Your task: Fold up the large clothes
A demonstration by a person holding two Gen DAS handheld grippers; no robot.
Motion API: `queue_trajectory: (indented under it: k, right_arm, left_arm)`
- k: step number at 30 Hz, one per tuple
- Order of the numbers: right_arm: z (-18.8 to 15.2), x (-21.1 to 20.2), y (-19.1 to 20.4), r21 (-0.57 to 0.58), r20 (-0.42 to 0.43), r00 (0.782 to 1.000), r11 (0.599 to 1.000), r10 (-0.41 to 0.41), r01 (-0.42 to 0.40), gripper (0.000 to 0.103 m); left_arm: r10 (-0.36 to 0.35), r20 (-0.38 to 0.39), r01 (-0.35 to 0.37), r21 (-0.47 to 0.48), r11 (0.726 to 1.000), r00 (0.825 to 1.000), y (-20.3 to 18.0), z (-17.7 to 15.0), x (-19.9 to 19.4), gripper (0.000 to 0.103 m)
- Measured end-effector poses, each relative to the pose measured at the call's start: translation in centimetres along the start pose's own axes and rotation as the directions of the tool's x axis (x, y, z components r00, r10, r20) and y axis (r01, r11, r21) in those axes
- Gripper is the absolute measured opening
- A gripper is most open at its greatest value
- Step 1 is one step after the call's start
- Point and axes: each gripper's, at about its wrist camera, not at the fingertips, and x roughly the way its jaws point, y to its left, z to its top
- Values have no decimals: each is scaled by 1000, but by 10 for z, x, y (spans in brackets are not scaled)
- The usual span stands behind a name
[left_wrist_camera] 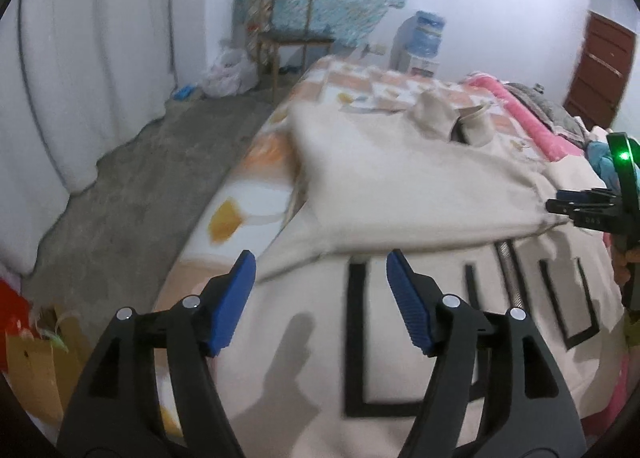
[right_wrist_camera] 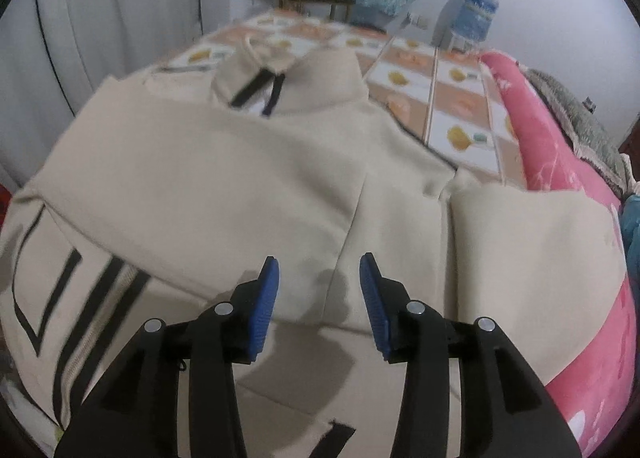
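Bed: a mattress under a checked orange-and-white sheet [right_wrist_camera: 460,106], with a pink blanket [right_wrist_camera: 560,162] bunched along its right side.
Garment: a large beige jacket [left_wrist_camera: 400,178] with black block letters and a zip lies spread on the sheet, its upper half folded down over the lettered front; the collar [right_wrist_camera: 260,74] with black drawstrings lies towards the far end of the bed.
Left gripper [left_wrist_camera: 320,298]: over the lettered front near the fold edge, blue pads spread, nothing between them.
Right gripper [right_wrist_camera: 318,298]: over the folded-over cloth, pads parted, pinching nothing.
Background: a wooden chair [left_wrist_camera: 288,26] stands by the far wall.
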Motion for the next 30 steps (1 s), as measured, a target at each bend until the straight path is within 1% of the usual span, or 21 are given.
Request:
queue_trajectory:
  k: [2, 5, 8, 10, 11, 12, 13, 14, 15, 17, 19, 20, 21, 22, 23, 24, 25, 26, 27, 28, 30]
  right_arm:
    - [2, 1, 2, 7, 7, 1000, 1000, 18, -18, 41]
    - [-3, 2, 2, 19, 6, 999, 999, 46, -46, 41]
    - [-17, -11, -4, 68, 9, 993, 991, 115, -115, 41]
    - [-29, -15, -16, 146, -8, 987, 976, 162, -159, 41]
    - [-37, -14, -27, 222, -24, 977, 954, 213, -202, 41]
    - [-42, -12, -35, 278, -32, 968, 932, 250, -232, 41]
    - [-49, -8, -46, 355, -40, 955, 897, 295, -262, 41]
    - [-53, -4, -53, 407, -44, 944, 869, 326, -281, 41]
    - [-56, 0, -59, 443, -40, 938, 847, 344, -292, 41]
    - [-60, 9, -71, 514, -28, 936, 808, 350, -287, 41]
    - [-59, 17, -81, 571, 26, 927, 755, 375, -321, 41]
    - [-58, 19, -83, 586, 42, 925, 741, 378, -329, 41]
    - [-58, 22, -87, 611, 68, 921, 714, 383, -342, 41]
    - [-57, 24, -89, 621, 81, 919, 701, 387, -350, 39]
    - [-56, 26, -89, 626, 96, 916, 691, 390, -360, 31]
    - [-55, 27, -90, 627, 107, 914, 687, 392, -368, 28]
    - [-54, 27, -89, 627, 118, 914, 685, 387, -371, 21]
    - [-53, 24, -87, 623, 123, 917, 690, 378, -368, 12]
    - [-52, 19, -86, 618, 124, 924, 701, 361, -357, 7]
    - [-50, 13, -83, 606, 130, 928, 713, 348, -352, 7]
    - [-51, 0, -79, 595, 143, 929, 721, 341, -356, 7]
  left_arm:
    - [-19, 27, 18, 33, 999, 999, -19, 15, 4, 68]
    - [-27, 23, 25, 72, 997, 999, -42, 26, 14, 68]
    - [-22, 13, 19, 176, 984, 1000, -67, 22, 22, 68]
    - [33, 8, -34, 290, 956, 999, -82, 10, 30, 67]
    - [54, 5, -52, 325, 944, 999, -85, 7, 33, 67]
    - [87, -1, -80, 378, 922, 996, -90, 0, 39, 66]
    - [103, -5, -92, 402, 911, 995, -90, -3, 43, 64]
    - [129, -10, -112, 437, 893, 992, -92, -8, 50, 60]
    - [144, -12, -123, 452, 883, 989, -92, -9, 54, 58]
    - [173, -19, -144, 477, 867, 985, -92, -12, 64, 48]
    - [183, -21, -151, 474, 867, 983, -89, -12, 70, 41]
    - [174, -20, -145, 463, 875, 985, -87, -11, 72, 37]
    - [168, -18, -141, 454, 880, 986, -84, -10, 72, 33]
    - [168, -19, -142, 449, 882, 986, -83, -10, 73, 21]
    - [169, -15, -144, 446, 883, 986, -83, -10, 73, 14]
    - [168, -2, -150, 447, 882, 986, -83, -11, 73, 9]
    - [173, 11, -159, 452, 878, 985, -85, -11, 75, 6]
    - [172, 23, -164, 453, 876, 985, -86, -11, 72, 5]
    - [172, 33, -168, 449, 878, 985, -86, -11, 67, 4]
    - [169, 42, -170, 446, 879, 985, -86, -11, 62, 4]
    - [163, 75, -179, 451, 875, 984, -89, -12, 47, 4]
